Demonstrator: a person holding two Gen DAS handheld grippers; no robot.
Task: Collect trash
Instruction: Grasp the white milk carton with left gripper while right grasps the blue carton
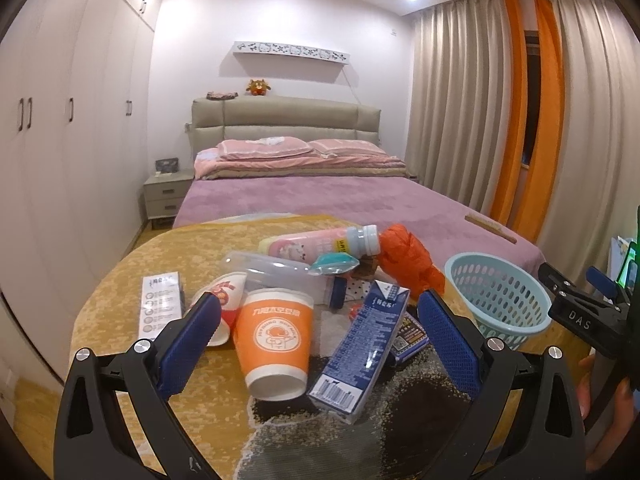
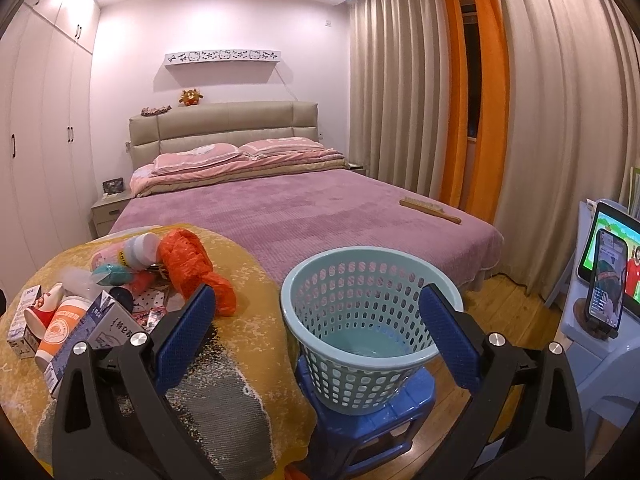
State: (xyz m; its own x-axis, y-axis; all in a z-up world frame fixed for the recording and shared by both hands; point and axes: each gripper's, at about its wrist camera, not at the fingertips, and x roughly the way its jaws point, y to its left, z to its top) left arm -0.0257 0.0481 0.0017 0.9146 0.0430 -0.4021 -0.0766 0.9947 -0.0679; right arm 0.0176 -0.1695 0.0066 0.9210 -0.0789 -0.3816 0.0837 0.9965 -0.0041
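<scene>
Trash lies piled on a round table with a yellow cloth (image 1: 132, 264): an orange paper cup (image 1: 276, 340) on its side, a blue milk carton (image 1: 360, 348), a pink bottle (image 1: 320, 244), a clear plastic bottle (image 1: 272, 272), an orange plastic bag (image 1: 408, 260) and a white carton (image 1: 160, 304). My left gripper (image 1: 320, 320) is open, its jaws standing either side of the cup and blue carton, just short of them. My right gripper (image 2: 316, 312) is open and empty in front of the light-blue basket (image 2: 368, 320). The basket also shows in the left wrist view (image 1: 500, 296).
The basket stands on a blue plastic stool (image 2: 372, 428) right of the table. A bed (image 2: 304, 208) with a brush (image 2: 430, 210) lies behind. A tablet and phone (image 2: 608, 276) sit on a stand at right. Wardrobes line the left wall.
</scene>
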